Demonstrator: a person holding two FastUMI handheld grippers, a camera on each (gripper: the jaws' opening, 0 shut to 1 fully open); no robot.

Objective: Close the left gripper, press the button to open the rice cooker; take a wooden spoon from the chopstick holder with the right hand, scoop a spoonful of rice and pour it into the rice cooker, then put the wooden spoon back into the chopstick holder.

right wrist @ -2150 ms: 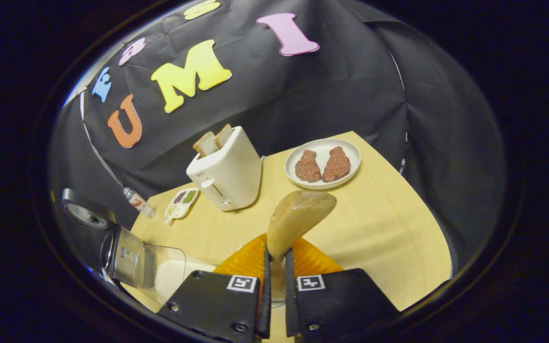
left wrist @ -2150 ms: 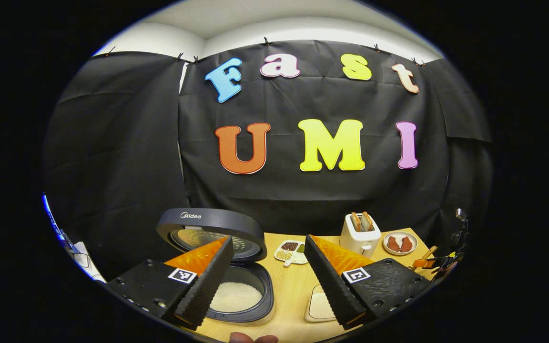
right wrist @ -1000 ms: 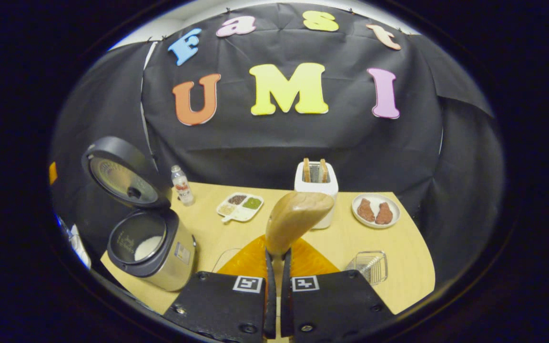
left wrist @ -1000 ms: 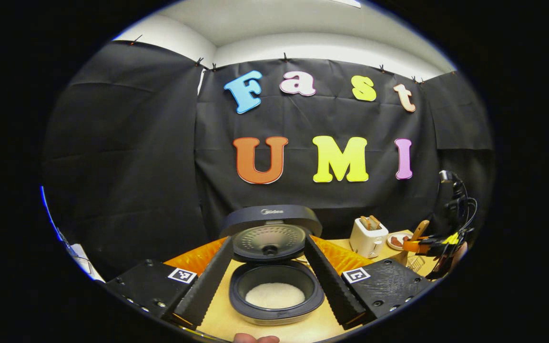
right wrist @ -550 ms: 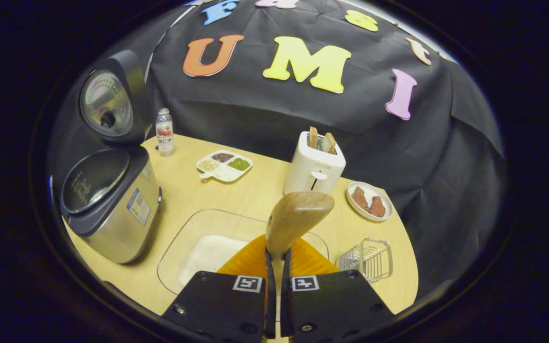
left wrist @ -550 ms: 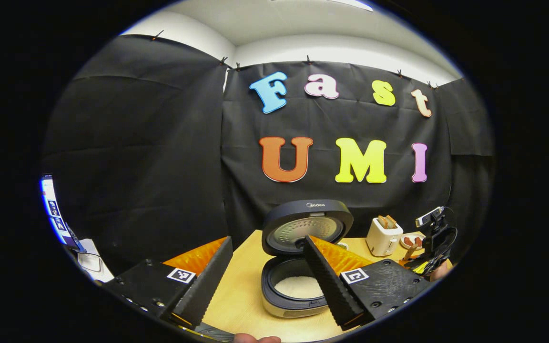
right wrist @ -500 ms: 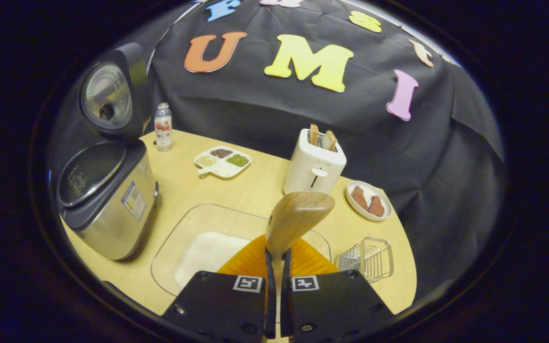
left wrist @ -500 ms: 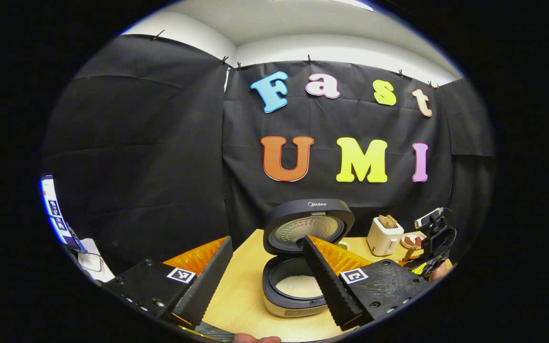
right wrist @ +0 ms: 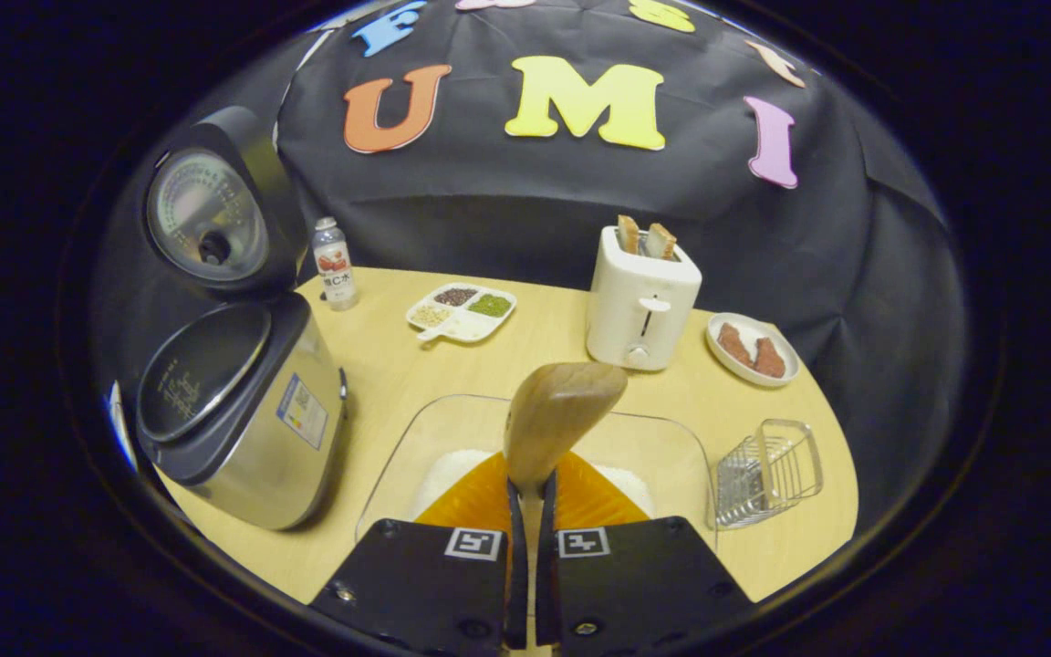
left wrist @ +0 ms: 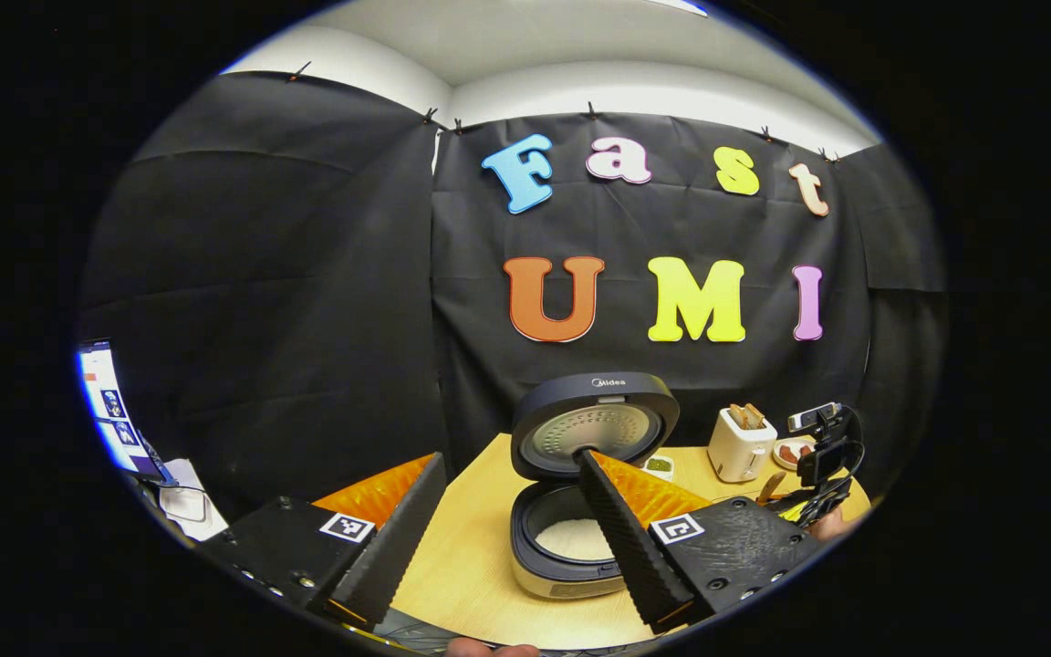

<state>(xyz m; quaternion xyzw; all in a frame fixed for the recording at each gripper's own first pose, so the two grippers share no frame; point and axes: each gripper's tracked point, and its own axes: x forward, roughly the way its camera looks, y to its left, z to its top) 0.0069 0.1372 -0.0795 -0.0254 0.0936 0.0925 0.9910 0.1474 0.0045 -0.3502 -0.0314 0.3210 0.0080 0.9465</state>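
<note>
Black cloth walls close off the booth behind a pale wooden table (right wrist: 398, 365), and a white ceiling shows above the cloth in the left gripper view. On that table, in the right gripper view, the rice cooker (right wrist: 234, 411) stands at 9 o'clock with its lid (right wrist: 211, 214) swung up and the inner pot exposed; in the left gripper view a bed of white rice (left wrist: 580, 538) lies in the pot. The right tool (right wrist: 525, 511) has its jaws pinched nearly together on the handle of the wooden spoon (right wrist: 557, 415), whose bowl points up and away at 12 o'clock, directly over the clear rice tray (right wrist: 416, 433). The wire chopstick holder (right wrist: 767, 470) sits just beside the tray at 3 o'clock. A toaster (right wrist: 639, 297), a plate of meat (right wrist: 754, 349), a divided dish of grains (right wrist: 462, 312) and a small bottle (right wrist: 336, 265) stand toward the back. The spoon looks stiff, light and smooth, so a grip low on the handle, as now, seems sound, though a loaded bowl could lever it and make it twist. The rice is loose and would spill on a tilt. The left tool (left wrist: 512, 538) hangs with its jaws wide apart and nothing between them, near the front of the cooker.
</note>
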